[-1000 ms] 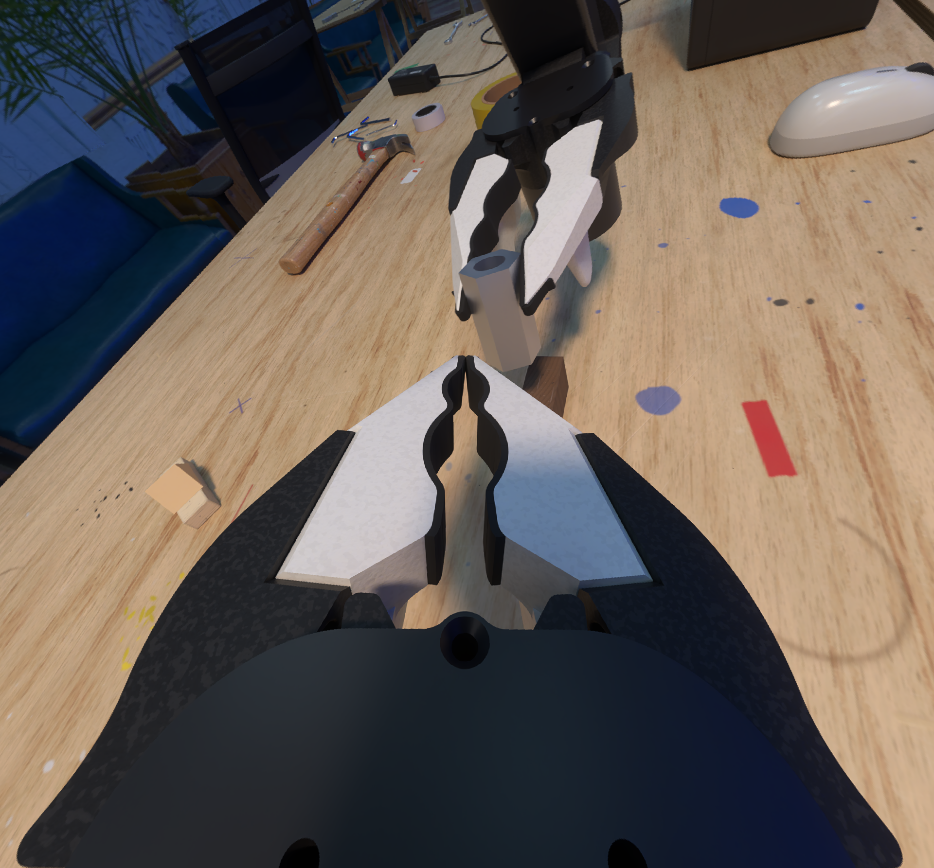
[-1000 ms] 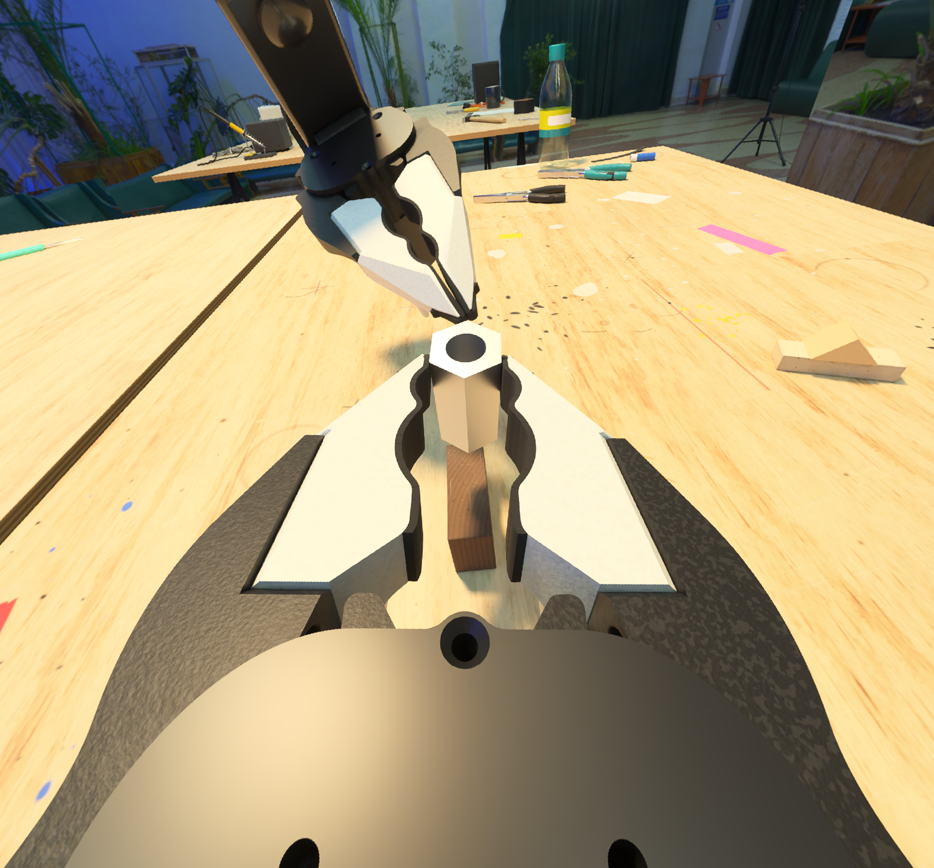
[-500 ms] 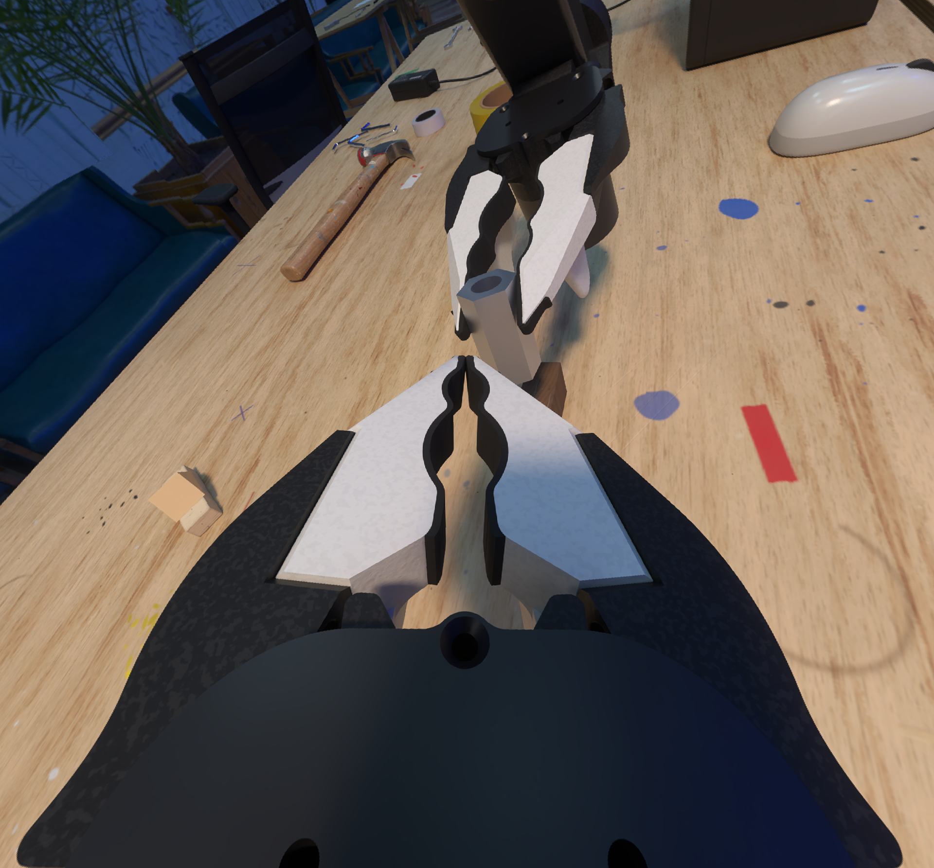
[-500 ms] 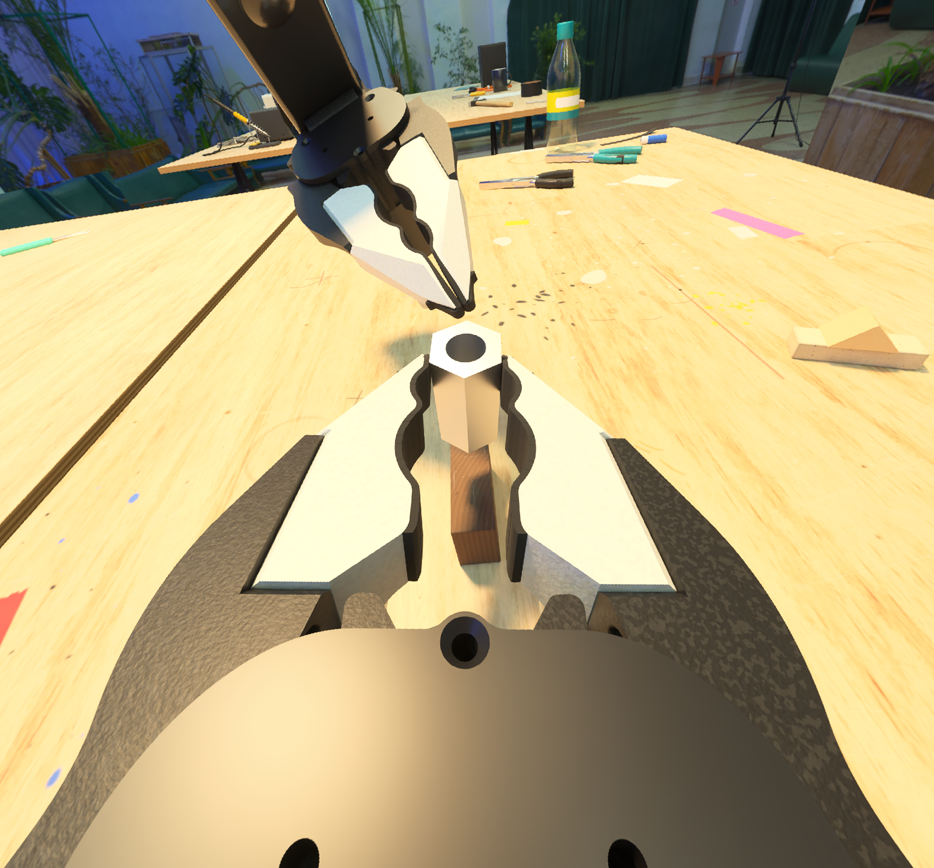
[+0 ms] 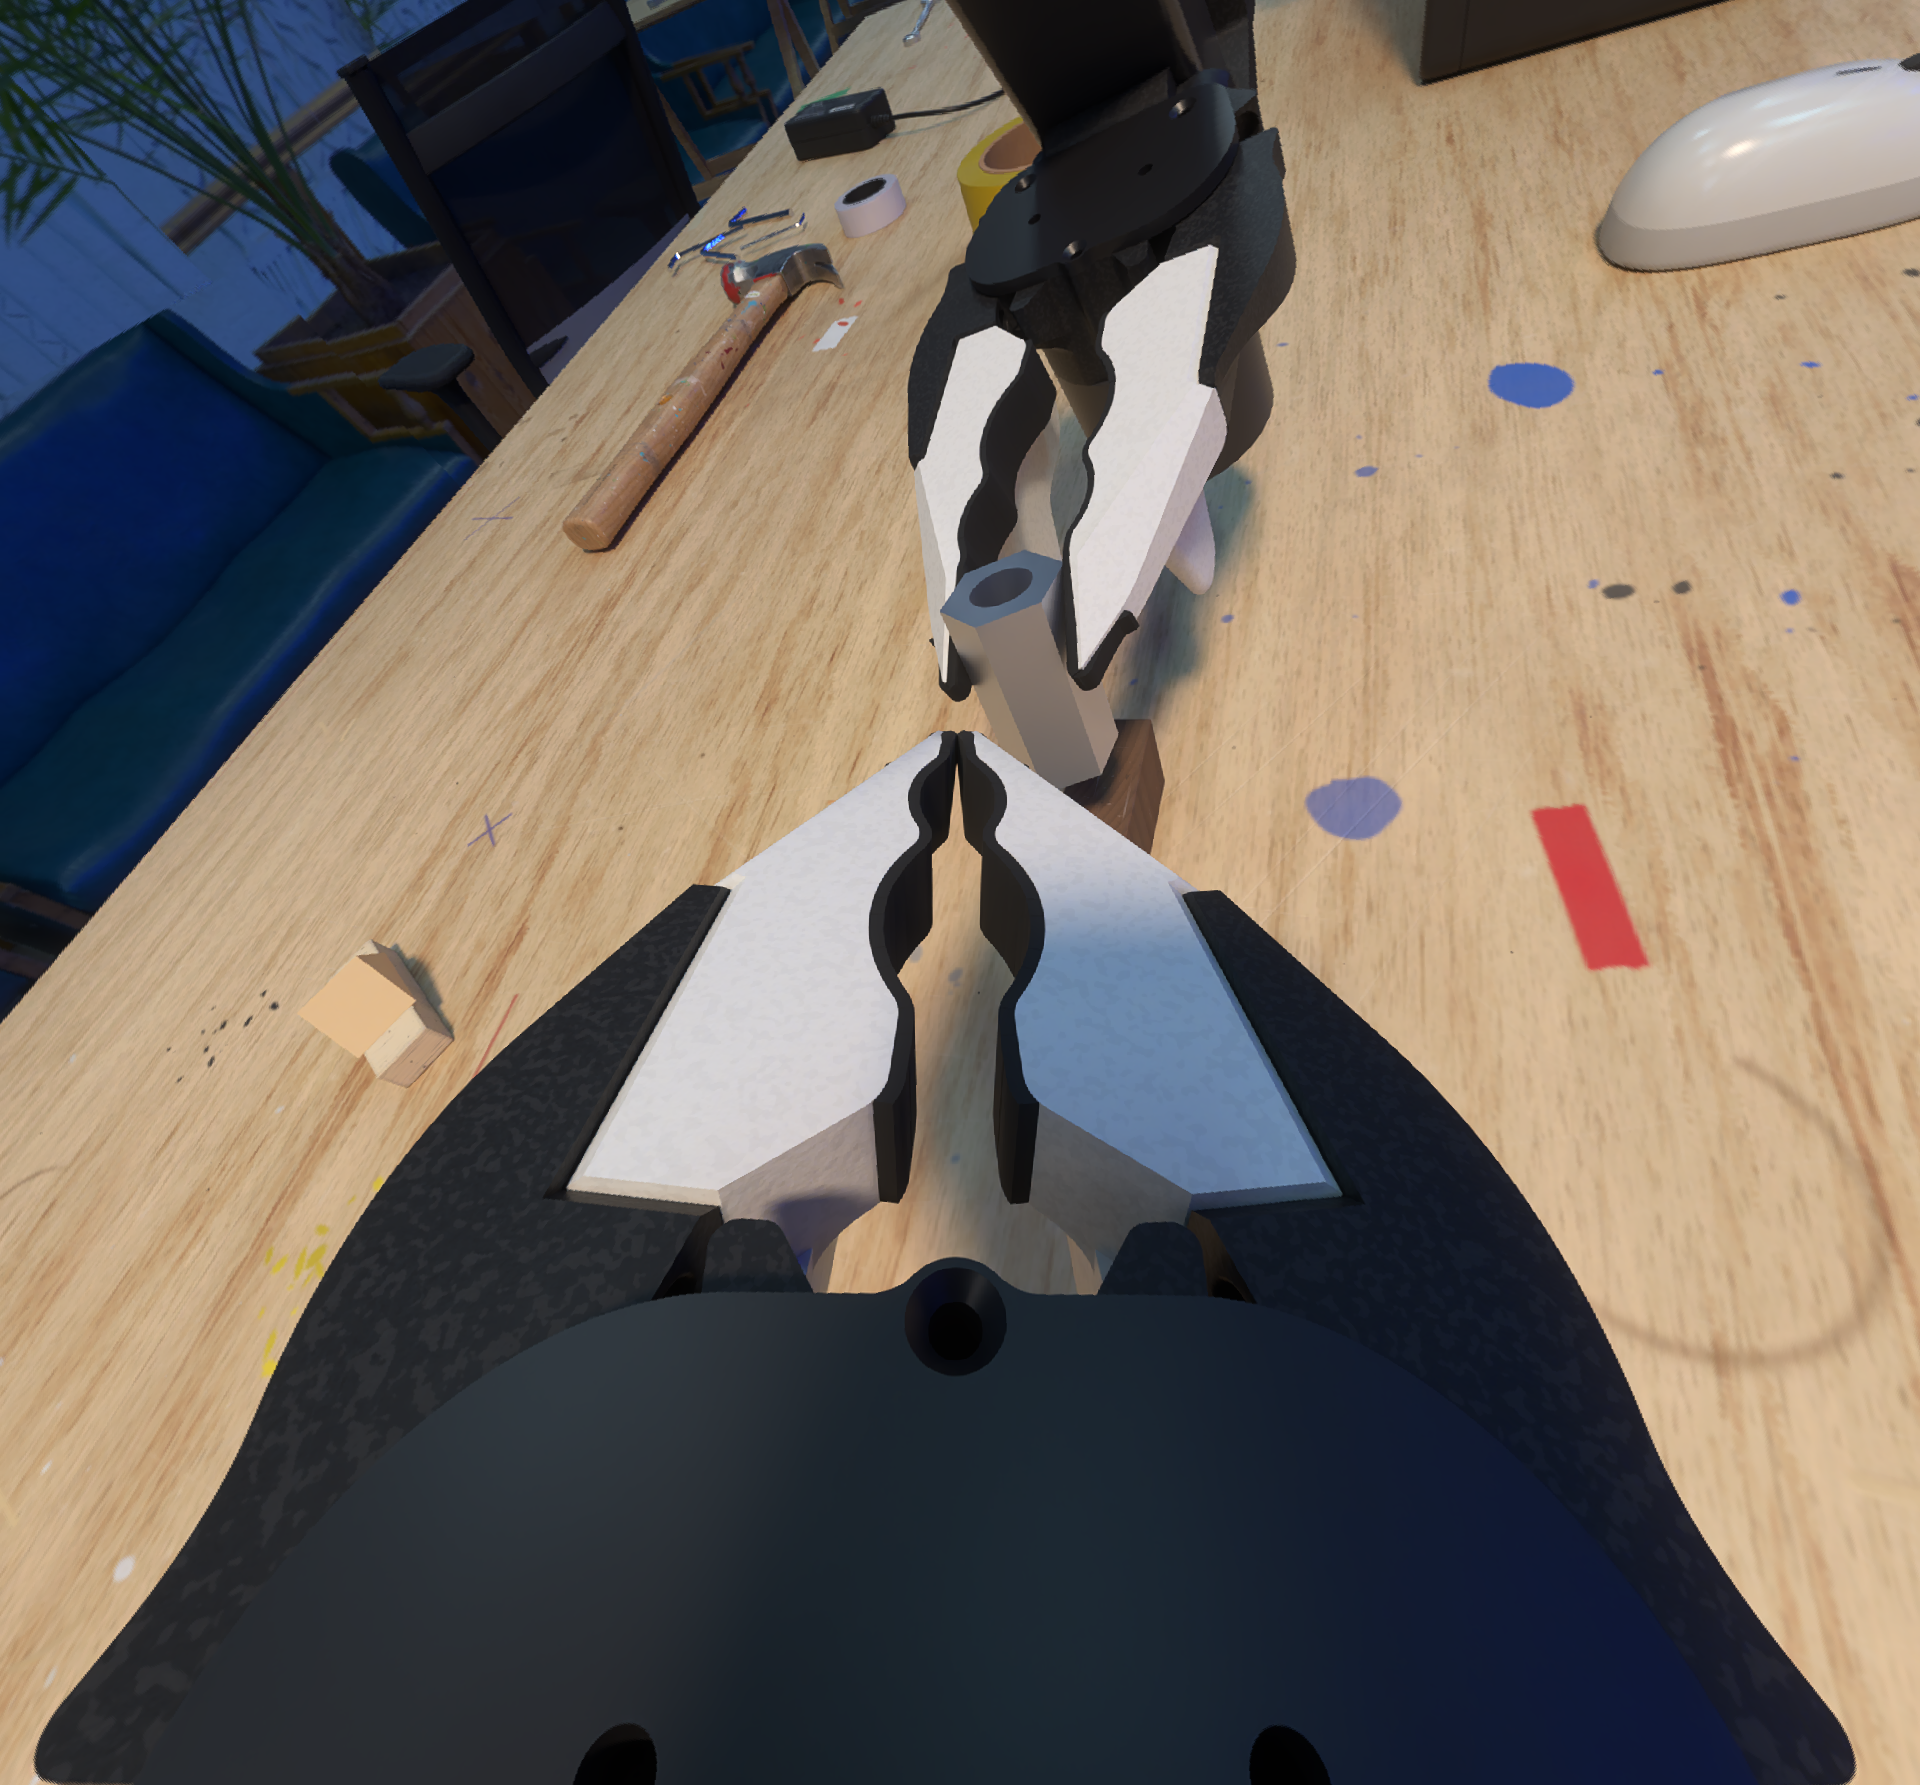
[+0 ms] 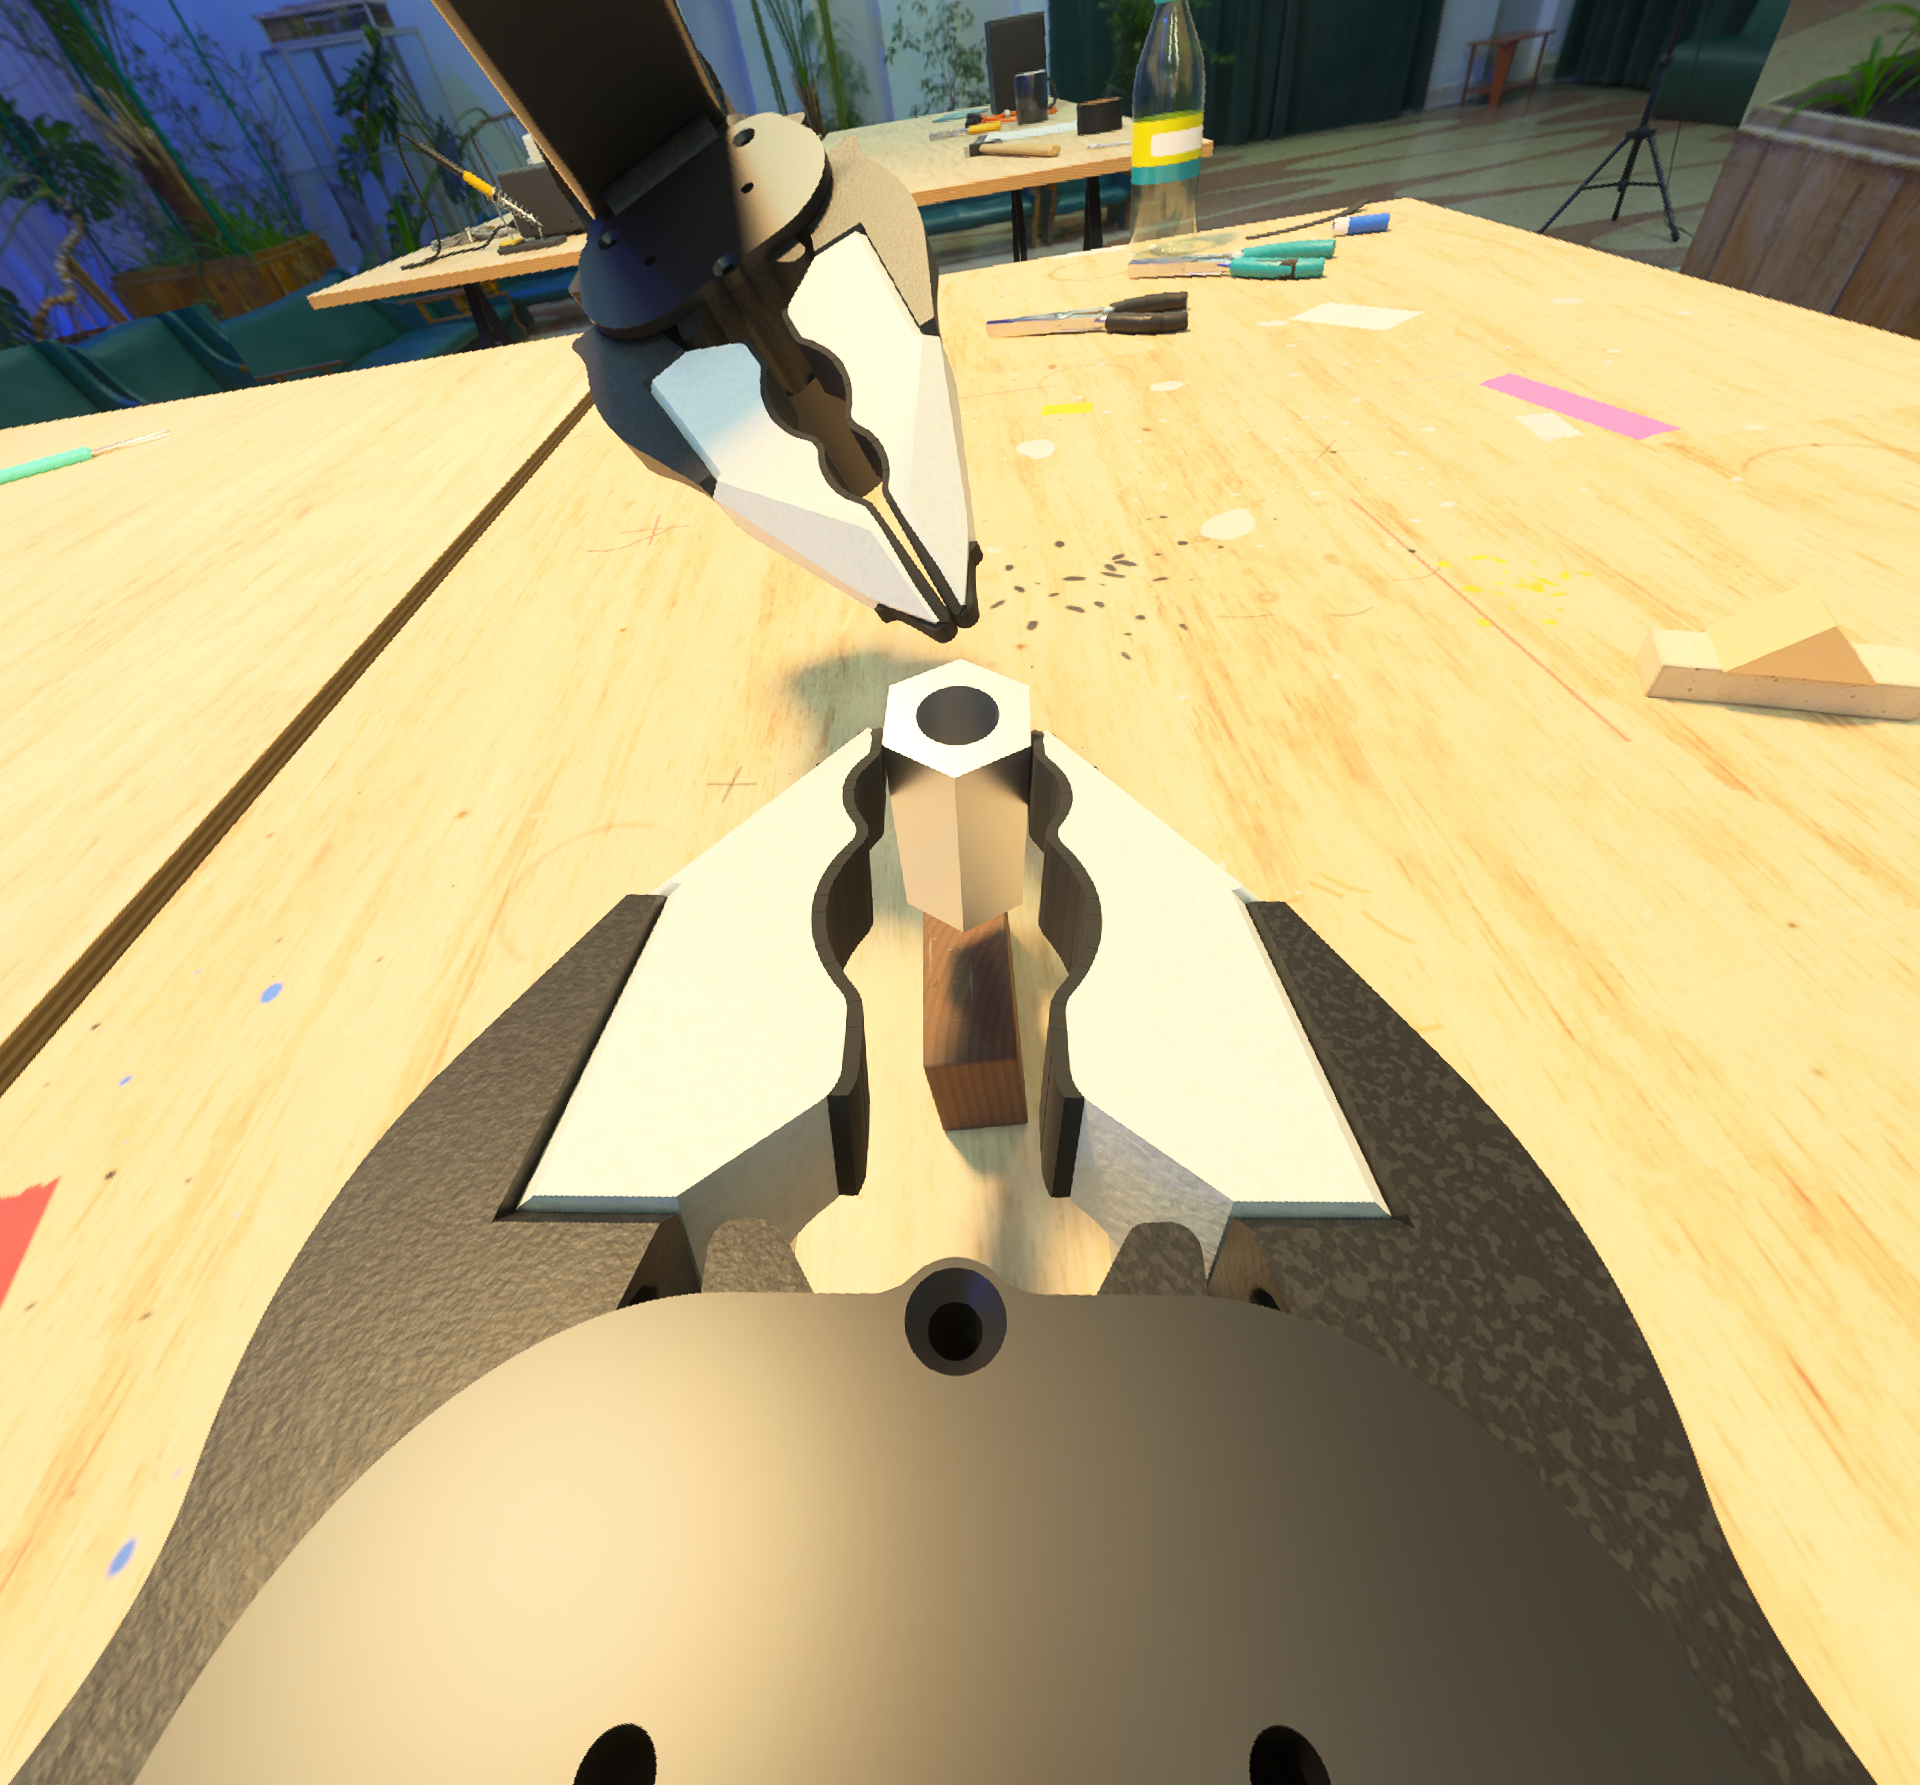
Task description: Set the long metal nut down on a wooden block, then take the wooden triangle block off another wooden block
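**Long metal nut upright on the dark block, right claw around it**

Long metal nut (image 6: 958, 805) stands on end between the fingers of the right claw (image 6: 956, 753), its open bore facing up. Its lower end meets the far end of a dark wooden block (image 6: 975, 1034) that lies flat on the counter (image 6: 1455, 956) between the same fingers. The fingertips sit right against the nut's flats near its top; whether they press it or only bracket it cannot be told.

In the left wrist view the left claw (image 5: 954, 748) is pressed together and empty, its tips almost touching, hovering just short of the nut (image 5: 1023, 670) and the dark block (image 5: 1127, 785). The right claw (image 5: 1023, 660) comes down from beyond, pointing steeply at the counter (image 5: 1455, 696).

Off to the left claw's left, well apart from the nut, a pale wooden triangle block (image 5: 364, 997) rests on a light wooden block (image 5: 410, 1049). The right wrist view shows the same pair at its right edge, triangle (image 6: 1792, 649) on top of the flat block (image 6: 1766, 691).

Farther along lie a hammer (image 5: 696, 400), a roll of white tape (image 5: 871, 203), a yellow tape roll (image 5: 992, 166) and a pale domed object (image 5: 1766, 166). In the other direction are pliers (image 6: 1101, 317) and a clear bottle (image 6: 1169, 104).
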You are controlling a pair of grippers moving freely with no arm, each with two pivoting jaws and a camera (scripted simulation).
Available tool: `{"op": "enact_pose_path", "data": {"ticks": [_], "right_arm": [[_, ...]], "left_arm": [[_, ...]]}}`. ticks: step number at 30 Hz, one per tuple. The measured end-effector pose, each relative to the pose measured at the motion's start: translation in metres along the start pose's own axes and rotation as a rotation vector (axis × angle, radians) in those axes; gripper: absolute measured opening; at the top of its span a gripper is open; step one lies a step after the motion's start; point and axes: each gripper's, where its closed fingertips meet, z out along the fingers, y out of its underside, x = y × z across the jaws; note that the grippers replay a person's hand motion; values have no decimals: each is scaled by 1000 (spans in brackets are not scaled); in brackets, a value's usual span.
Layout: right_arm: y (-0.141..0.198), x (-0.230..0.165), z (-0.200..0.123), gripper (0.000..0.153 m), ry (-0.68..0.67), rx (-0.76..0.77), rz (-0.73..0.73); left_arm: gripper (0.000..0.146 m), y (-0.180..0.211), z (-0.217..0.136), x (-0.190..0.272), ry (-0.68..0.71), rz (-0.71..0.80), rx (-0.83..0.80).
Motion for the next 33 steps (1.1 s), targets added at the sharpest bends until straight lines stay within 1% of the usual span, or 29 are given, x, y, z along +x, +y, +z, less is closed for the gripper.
{"op": "enact_pose_path", "data": {"ticks": [9,13,20,24,28,30,33], "right_arm": [[2,0,1,27,-4,-11,4],[1,-1,2,27,-15,1,11],[5,0,2,27,-9,-31,1],[14,-2,6,27,-10,-83,-25],[15,-6,8,27,-32,-86,-40],[14,-7,7,27,-37,-79,-44],[14,-5,4,27,-36,-74,-42]], "left_arm": [[0,3,-1,0,3,1,-19],[0,4,-6,-7,-17,-6,-15],[0,14,-15,-26,-72,-62,-18],[0,31,-9,-35,-115,-96,-84],[0,48,-3,-41,-142,-132,-149],[0,62,-2,-49,-188,-181,-213],[0,91,-3,-59,-243,-293,-350]]}}
